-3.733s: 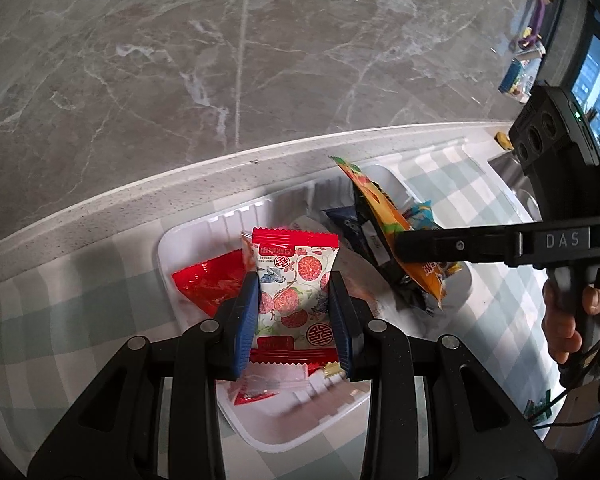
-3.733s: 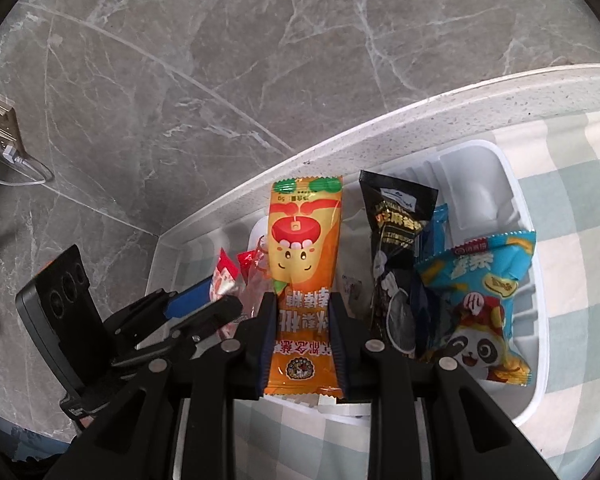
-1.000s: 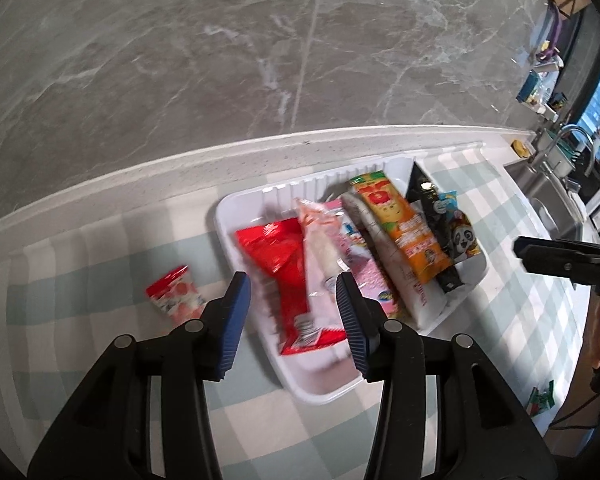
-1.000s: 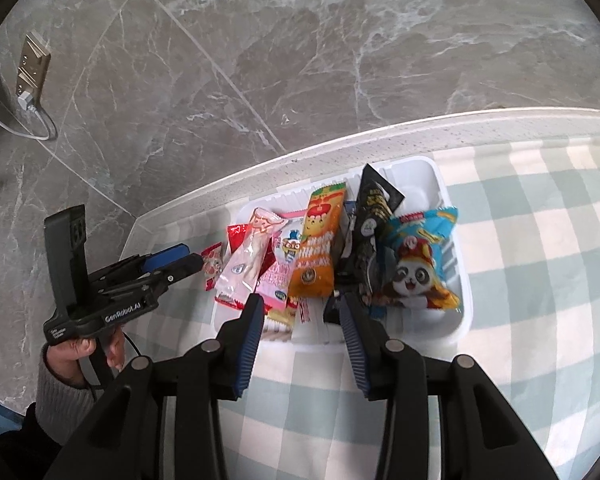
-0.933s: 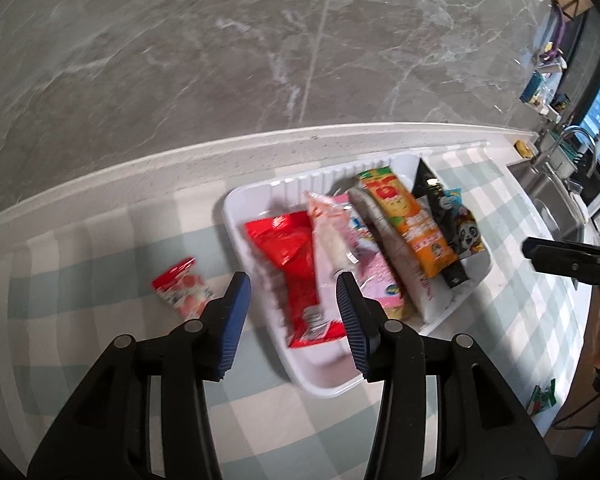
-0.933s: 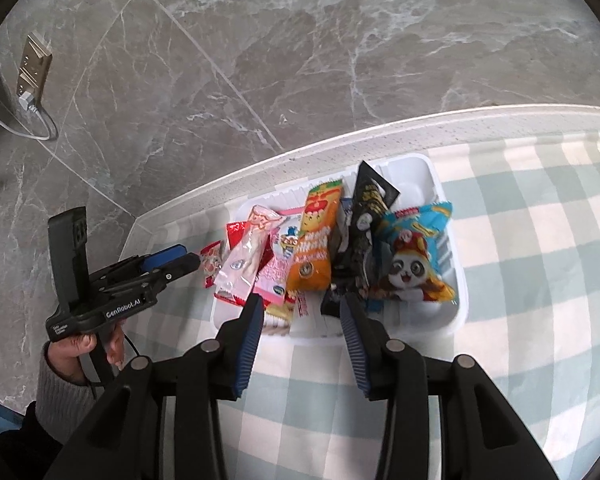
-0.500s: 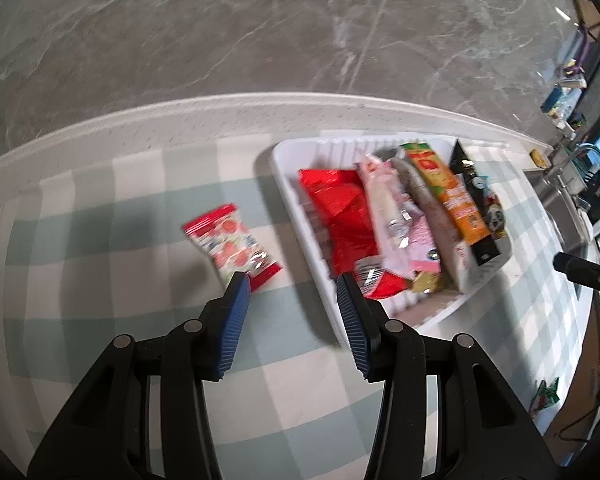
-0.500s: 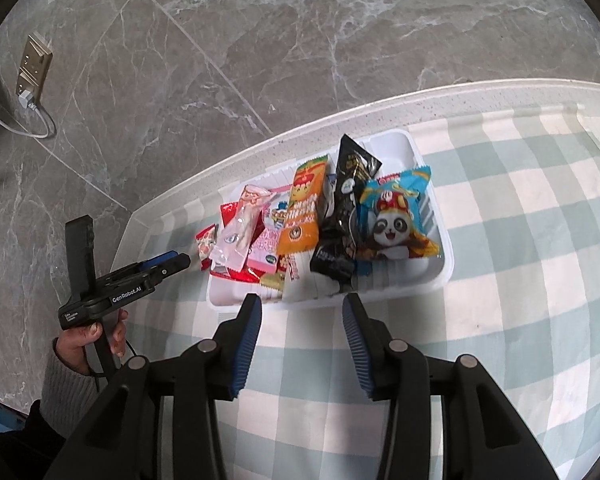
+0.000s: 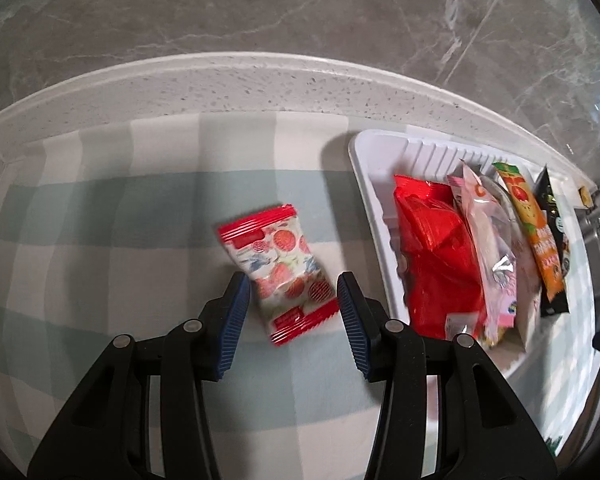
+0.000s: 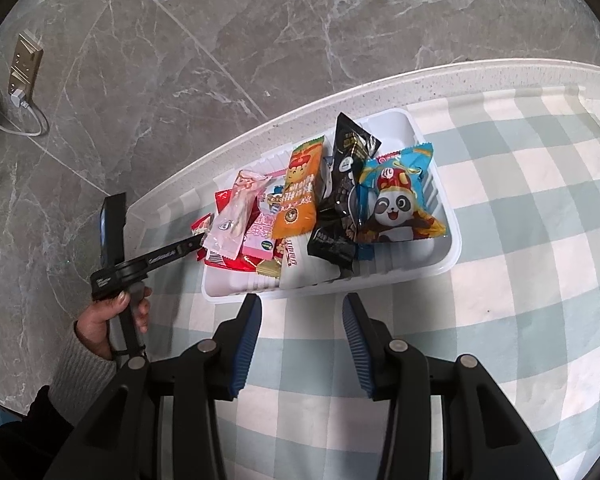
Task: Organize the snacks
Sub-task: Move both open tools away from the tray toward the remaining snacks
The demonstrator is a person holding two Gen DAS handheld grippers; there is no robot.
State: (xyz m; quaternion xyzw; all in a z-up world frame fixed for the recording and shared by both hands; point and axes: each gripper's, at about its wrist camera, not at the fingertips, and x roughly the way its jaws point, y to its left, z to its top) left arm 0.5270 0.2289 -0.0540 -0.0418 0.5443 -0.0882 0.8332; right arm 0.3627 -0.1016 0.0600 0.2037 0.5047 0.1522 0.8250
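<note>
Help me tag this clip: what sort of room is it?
Probably a home kitchen: a speckled stone counter against a marble wall, a checked cloth, a wall socket.

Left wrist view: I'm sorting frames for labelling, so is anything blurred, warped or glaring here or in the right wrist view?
Left wrist view: the strawberry-print packet is slightly motion-smeared, the counter edge bows from the fisheye, and the red packet in the white tray shows glare. Right wrist view: sharp, the panda packet print is clear; the checked cloth curves near the rim.
</note>
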